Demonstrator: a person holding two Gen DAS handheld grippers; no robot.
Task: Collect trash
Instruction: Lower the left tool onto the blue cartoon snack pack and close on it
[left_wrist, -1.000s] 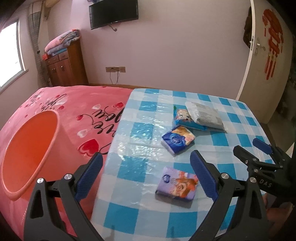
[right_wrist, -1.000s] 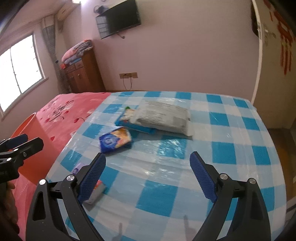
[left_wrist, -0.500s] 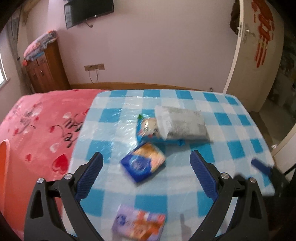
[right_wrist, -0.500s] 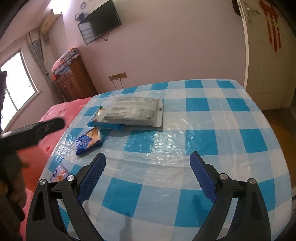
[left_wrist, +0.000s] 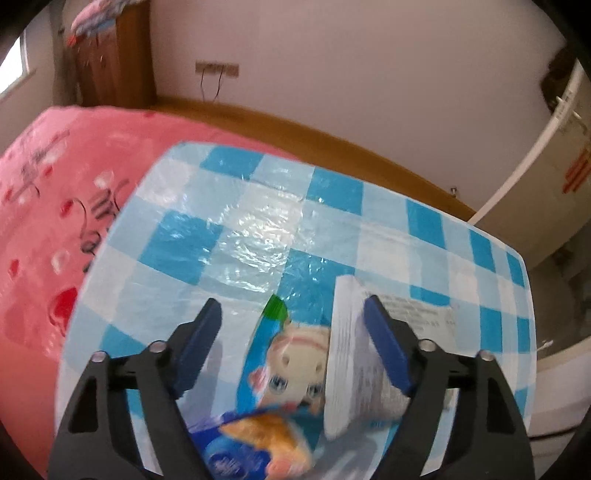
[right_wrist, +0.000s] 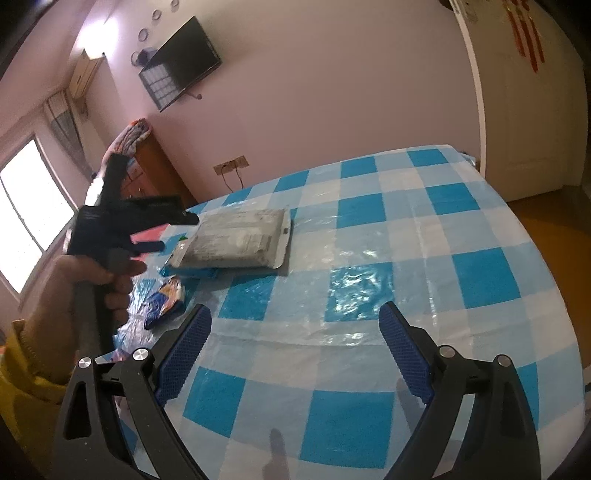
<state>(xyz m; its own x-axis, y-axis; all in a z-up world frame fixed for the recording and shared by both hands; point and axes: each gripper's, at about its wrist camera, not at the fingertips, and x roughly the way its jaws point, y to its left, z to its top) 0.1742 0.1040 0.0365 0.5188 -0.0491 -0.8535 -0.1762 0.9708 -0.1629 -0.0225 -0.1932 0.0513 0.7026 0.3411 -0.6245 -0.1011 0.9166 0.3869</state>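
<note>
My left gripper (left_wrist: 291, 317) is open, low over the blue-checked tablecloth (left_wrist: 229, 236). Between its fingers lies a blue cartoon-face snack packet (left_wrist: 291, 362); a grey-white flat package (left_wrist: 354, 354) lies on that packet's right part, by the right finger. A blue-and-orange wrapper (left_wrist: 255, 443) lies nearest the camera. My right gripper (right_wrist: 295, 332) is open and empty above the cloth's near part. In the right wrist view the grey package (right_wrist: 240, 240) sits on the blue packet (right_wrist: 192, 271), the small wrapper (right_wrist: 164, 301) lies in front, and the left gripper (right_wrist: 173, 232) hovers beside them.
A pink heart-print bedspread (left_wrist: 44, 192) lies left of the cloth. A wooden cabinet (right_wrist: 147, 173), a wall TV (right_wrist: 177, 62) and a window (right_wrist: 26, 206) are at the back left; a white door (right_wrist: 524, 110) stands at the right.
My left gripper has moved forward and down over the packets, which now sit between its fingers. The right gripper has shifted a little; the left gripper now shows fully in its view.
</note>
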